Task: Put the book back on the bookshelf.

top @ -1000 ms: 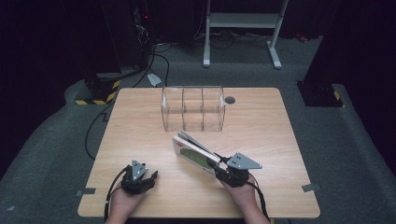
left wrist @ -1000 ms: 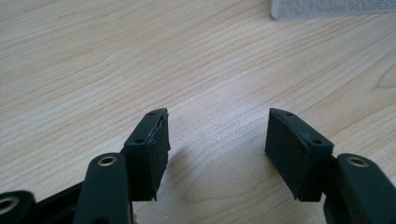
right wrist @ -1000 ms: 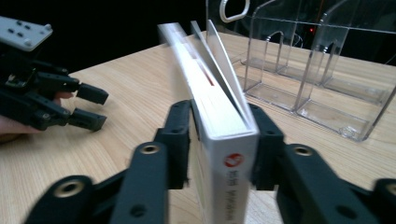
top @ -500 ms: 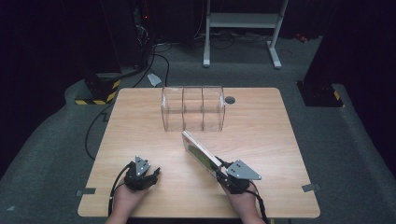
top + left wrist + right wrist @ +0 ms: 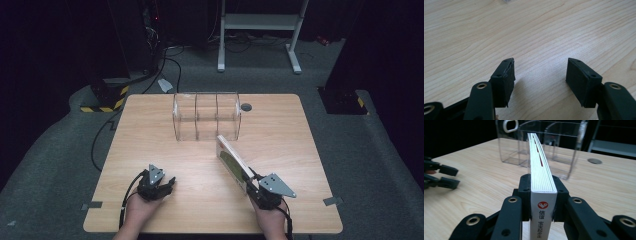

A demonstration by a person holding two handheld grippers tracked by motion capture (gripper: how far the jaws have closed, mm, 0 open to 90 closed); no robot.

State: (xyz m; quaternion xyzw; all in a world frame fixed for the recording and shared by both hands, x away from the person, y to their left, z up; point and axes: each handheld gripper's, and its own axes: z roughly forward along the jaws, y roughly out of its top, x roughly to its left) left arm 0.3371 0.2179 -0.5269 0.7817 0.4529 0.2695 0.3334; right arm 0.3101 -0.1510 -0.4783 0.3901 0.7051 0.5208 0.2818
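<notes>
Book point(image 5: 541, 173): pinched upright by its spine end in the right gripper point(image 5: 541, 198), just in front of the clear divided organizer point(image 5: 206, 116).
Right gripper: jaws clamped on the book.
Left gripper point(image 5: 540, 75): spread, nothing between, well left of the organizer's front.
Step advice: keep the book vertical, line it up with one slot, slide in slowly.
Writing: red heart logo, Chinese characters "信谊" on the spine.

Bright tabletop (dark surroundings), sharp focus
</notes>
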